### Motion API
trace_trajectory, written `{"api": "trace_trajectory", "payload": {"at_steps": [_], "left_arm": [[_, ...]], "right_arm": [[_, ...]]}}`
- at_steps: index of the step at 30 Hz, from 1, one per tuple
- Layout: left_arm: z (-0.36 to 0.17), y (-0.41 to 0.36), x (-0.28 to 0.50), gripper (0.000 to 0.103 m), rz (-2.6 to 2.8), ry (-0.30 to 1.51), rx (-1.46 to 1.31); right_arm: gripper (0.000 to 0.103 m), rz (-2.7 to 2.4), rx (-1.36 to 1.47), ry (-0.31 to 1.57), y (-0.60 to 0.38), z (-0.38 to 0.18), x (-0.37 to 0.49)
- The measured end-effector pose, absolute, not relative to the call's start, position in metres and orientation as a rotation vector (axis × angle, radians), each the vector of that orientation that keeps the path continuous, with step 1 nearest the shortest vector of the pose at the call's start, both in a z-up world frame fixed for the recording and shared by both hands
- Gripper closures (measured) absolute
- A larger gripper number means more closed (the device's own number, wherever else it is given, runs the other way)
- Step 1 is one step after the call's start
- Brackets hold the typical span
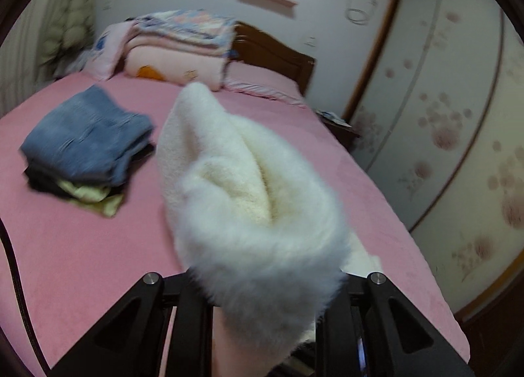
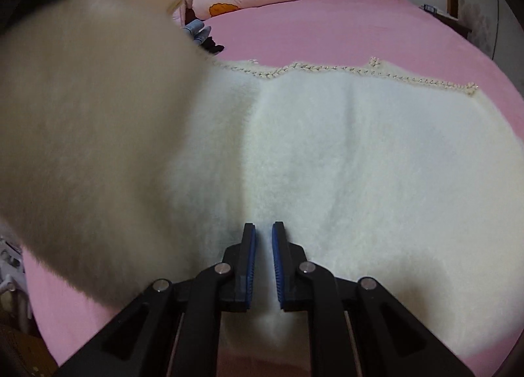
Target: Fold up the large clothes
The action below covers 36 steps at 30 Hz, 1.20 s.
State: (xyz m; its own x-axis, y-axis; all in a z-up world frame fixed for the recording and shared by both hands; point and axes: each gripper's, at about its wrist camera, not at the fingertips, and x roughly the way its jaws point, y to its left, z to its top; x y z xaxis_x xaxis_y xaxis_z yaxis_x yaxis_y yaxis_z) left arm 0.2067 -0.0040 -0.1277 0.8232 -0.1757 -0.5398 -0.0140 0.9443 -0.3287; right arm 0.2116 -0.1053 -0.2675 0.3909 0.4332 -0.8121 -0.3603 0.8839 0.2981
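Directly in front of the left tool (image 1: 262, 282), a bunched fold of a fluffy white garment (image 1: 258, 200) rises up and covers the fingertips completely. Only the black arms and two silver pivot pins show at the bottom of the left wrist view, so I cannot tell whether this tool is clamped on the fabric or merely buried in it. The whole view is motion-blurred.

Beyond and to the left of the left tool, a stack of folded clothes (image 1: 88, 144) sits on the pink bed (image 1: 82, 262): a blue piece on top, dark and pale yellow pieces partly hidden below. Farther ahead lies a pile of folded quilts (image 1: 177, 46) against a wooden headboard (image 1: 275, 49). To the right stands a wardrobe (image 1: 458, 134) with flower-patterned sliding doors, cut off by the lens edge.

In the right wrist view, the right tool (image 2: 264, 239) points across the white garment (image 2: 360, 164), which is spread flat on the bed (image 2: 327, 29). Its blue-padded fingers (image 2: 251, 252) stand slightly apart with a narrow gap, gripping nothing. A beaded trim edge (image 2: 360, 74) runs along the garment's far side. To the left of this tool, a lifted, blurred part of the garment fills the frame and hides much of the room.

No readable writing or labels appear; cartoon prints on the quilts are too blurred to identify.
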Motion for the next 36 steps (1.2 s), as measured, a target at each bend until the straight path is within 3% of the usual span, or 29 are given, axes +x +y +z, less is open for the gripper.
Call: {"api": "trace_trajectory", "payload": {"at_steps": [5, 14, 17, 27, 30, 33, 35, 36], "left_arm": [[-0.13, -0.097, 0.24, 0.086, -0.228, 0.619, -0.256], [-0.232, -0.253, 0.264, 0.084, -0.345, 0.832, -0.013], [-0.252, -0.263, 0.263, 0.084, -0.343, 0.883, 0.022], [-0.229, -0.273, 0.241, 0.084, -0.37, 0.825, 0.041], [-0.245, -0.285, 0.232, 0.084, -0.376, 0.838, 0.121], [-0.264, -0.296, 0.23, 0.08, -0.373, 0.82, 0.226], [-0.262, -0.304, 0.226, 0.058, -0.391, 0.803, 0.287], [-0.258, -0.305, 0.226, 0.054, -0.406, 0.81, 0.279]], "right_arm": [[0.094, 0.507, 0.333, 1.06, -0.185, -0.248, 0.205], [0.094, 0.167, 0.277, 1.098, -0.346, -0.234, 0.145], [0.093, 0.118, 0.268, 1.141, -0.364, -0.239, 0.135], [0.093, 0.093, 0.304, 1.074, -0.385, -0.219, 0.136], [0.093, 0.088, 0.294, 1.08, -0.392, -0.225, 0.142], [0.093, 0.073, 0.304, 1.105, -0.401, -0.232, 0.152], [0.093, 0.063, 0.316, 1.111, -0.404, -0.232, 0.156], [0.093, 0.057, 0.314, 1.108, -0.404, -0.23, 0.157]]}}
